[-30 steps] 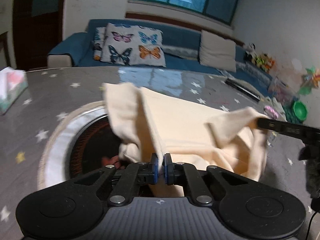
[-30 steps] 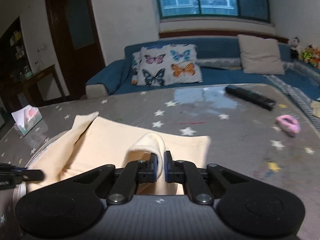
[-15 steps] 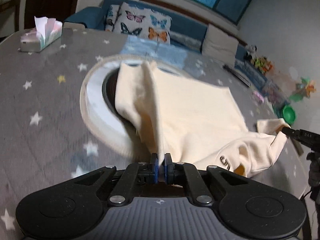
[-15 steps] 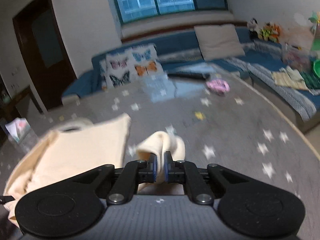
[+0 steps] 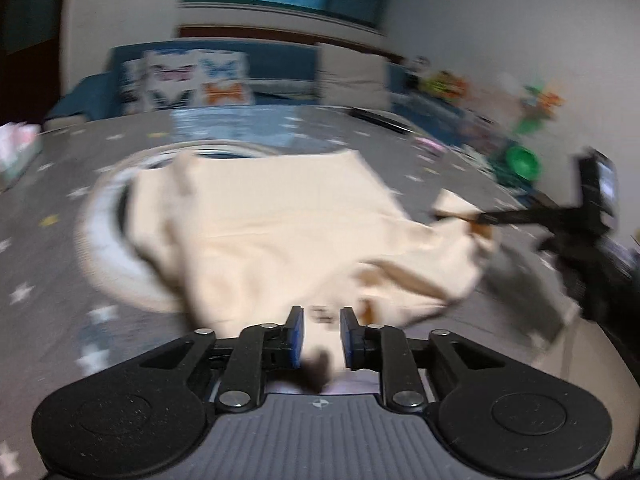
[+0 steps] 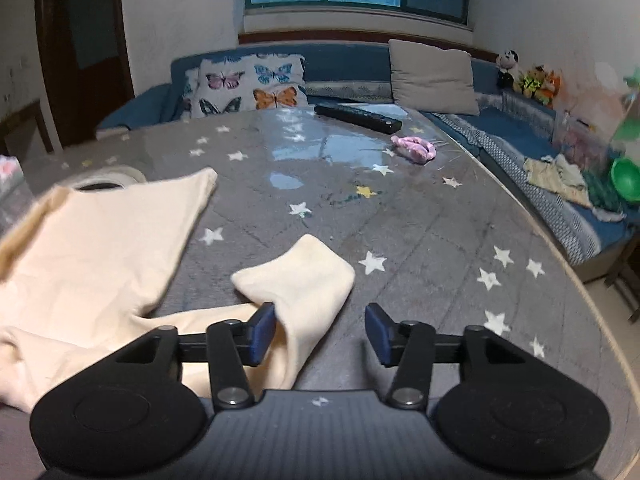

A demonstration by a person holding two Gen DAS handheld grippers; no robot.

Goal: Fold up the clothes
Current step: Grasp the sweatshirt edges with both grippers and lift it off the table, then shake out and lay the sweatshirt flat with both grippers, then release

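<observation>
Far left on the grey star-patterned desk: a pale tissue box (blurred). Next to it, a round white-rimmed opening, partly covered by the cream cotton garment spread flat across the desk. At its near edge, left gripper with fingers apart, cloth lying loose between them. Further right, a cream sleeve stretched out on the desk, right gripper spread wide, its left finger touching the sleeve, gripping nothing. Beyond, a black remote control and a small pink bundle.
</observation>
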